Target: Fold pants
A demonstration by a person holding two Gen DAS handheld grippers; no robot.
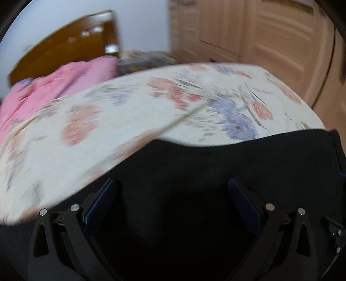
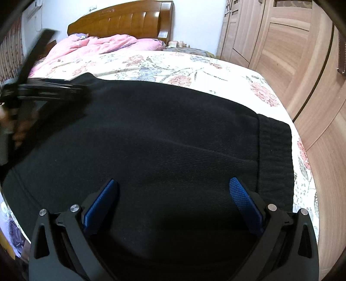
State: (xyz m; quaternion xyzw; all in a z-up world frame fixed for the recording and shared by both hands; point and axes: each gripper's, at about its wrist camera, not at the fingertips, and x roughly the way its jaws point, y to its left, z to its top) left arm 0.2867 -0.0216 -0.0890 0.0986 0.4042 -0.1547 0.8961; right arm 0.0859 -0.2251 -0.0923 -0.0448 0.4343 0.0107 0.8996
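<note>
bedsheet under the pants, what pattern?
Cream bedsheet with pink and purple-blue flowers and green stems. Sharpest in the right wrist view.

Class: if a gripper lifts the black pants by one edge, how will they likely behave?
The black pants lie limp on the floral bedsheet, so they would probably droop. Their ribbed knit looks thick, likely grippy rather than slippery. The waistband seems firmer.

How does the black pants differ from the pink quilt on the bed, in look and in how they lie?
The black pants are dark and plain, while the pink quilt is light pink. The pants lie spread flat near both cameras; the quilt is bunched in a heap by the wooden headboard. The pants show a ribbed band at the right end; the quilt looks puffy and creased. Both rest on the floral bedsheet.
</note>
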